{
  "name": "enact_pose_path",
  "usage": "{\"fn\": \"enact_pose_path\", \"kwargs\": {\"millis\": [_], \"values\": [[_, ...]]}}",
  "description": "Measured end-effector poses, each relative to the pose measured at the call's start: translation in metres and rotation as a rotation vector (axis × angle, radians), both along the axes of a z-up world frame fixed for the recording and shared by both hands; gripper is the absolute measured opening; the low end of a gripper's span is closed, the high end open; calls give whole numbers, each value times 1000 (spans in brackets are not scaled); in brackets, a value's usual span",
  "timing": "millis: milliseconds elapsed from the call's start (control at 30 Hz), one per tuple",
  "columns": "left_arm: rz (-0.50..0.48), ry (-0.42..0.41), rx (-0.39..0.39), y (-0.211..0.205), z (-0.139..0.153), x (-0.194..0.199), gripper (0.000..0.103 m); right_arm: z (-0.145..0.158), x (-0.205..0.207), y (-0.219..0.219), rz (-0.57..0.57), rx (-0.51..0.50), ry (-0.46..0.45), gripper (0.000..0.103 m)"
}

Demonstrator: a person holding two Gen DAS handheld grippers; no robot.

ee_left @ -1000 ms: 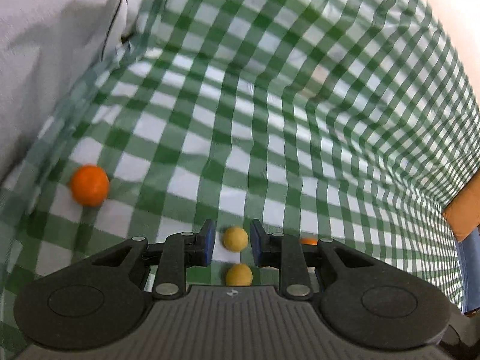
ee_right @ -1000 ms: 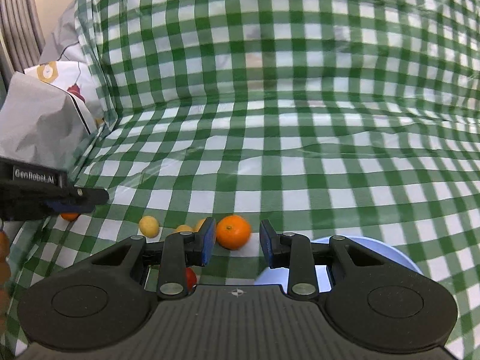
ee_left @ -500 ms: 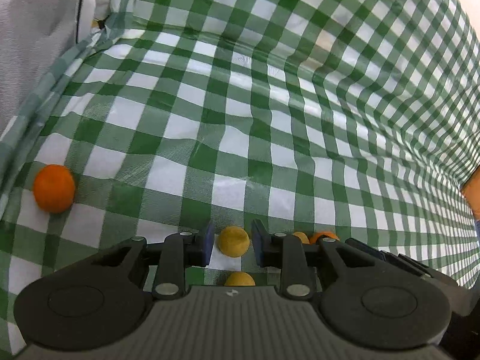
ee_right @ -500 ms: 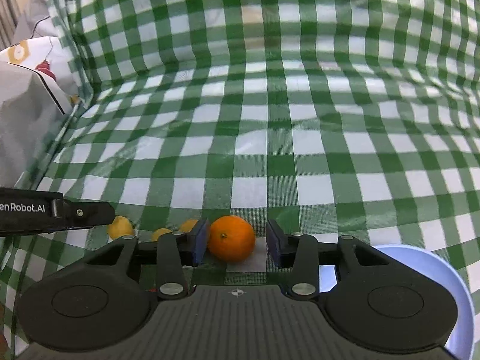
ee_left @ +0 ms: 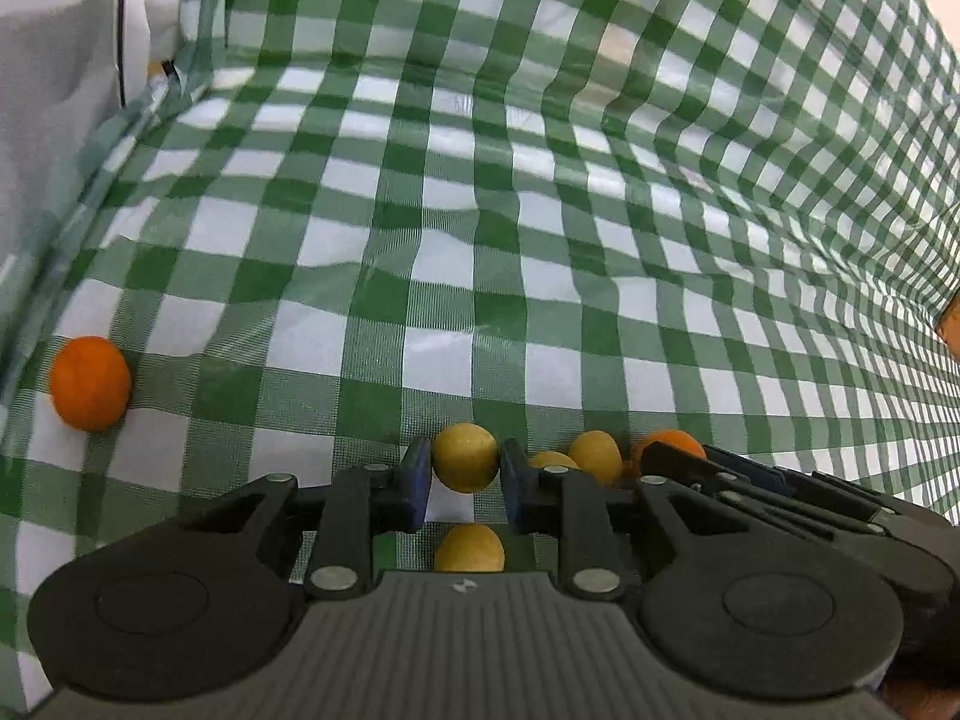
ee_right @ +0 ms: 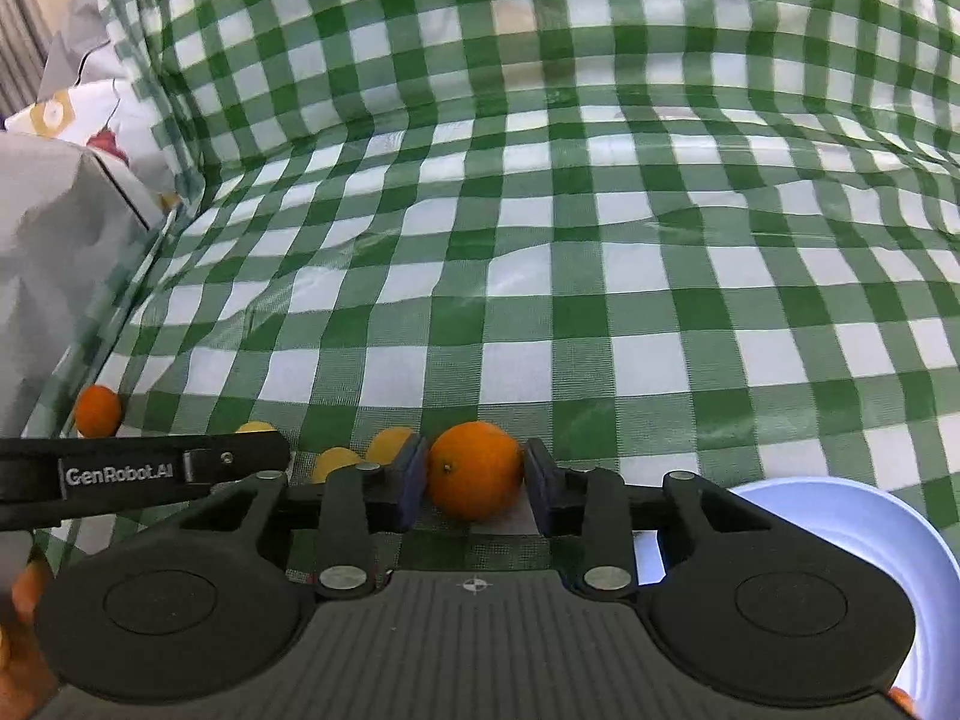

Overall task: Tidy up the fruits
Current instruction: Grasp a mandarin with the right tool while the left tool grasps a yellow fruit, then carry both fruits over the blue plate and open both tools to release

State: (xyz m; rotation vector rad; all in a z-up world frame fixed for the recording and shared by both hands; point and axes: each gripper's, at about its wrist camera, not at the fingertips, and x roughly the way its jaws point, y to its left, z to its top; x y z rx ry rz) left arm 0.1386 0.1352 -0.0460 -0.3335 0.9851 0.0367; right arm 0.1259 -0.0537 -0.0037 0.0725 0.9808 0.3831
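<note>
**Fruit between both tools on the checked tabletop**

Left tool has its blue pads at either side of a small yellow fruit; the pads look to be touching it, though whether they are actually clamped on it I cannot tell. A 2nd yellow fruit lies nearer the camera, partly hidden by the tool body. Just to the right sit 2 more yellow fruits, with the right tool reaching across in front of them. Far left, near the cloth's edge, lies a lone small orange.

Right tool straddles a larger orange that rests on the green-and-white checked tabletop. Its left pad meets the fruit and its right pad stands at the peel; a firm grip cannot be confirmed. A pale blue bowl sits at lower right, beside this tool.
</note>
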Motion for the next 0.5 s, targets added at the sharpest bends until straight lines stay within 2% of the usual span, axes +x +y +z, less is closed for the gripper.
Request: {"fn": "enact_pose_path", "kwargs": {"millis": [67,367,500], "values": [[-3,-21,3,-2,7,-9,27,7,-6,-2,-6,10,-18,36],[-77,-123,107,-26,47,-64,27,52,-51,-24,12,7,-143,36],[-114,-189,108,-36,66,-90,27,76,-74,-48,4,13,-201,36]]}}
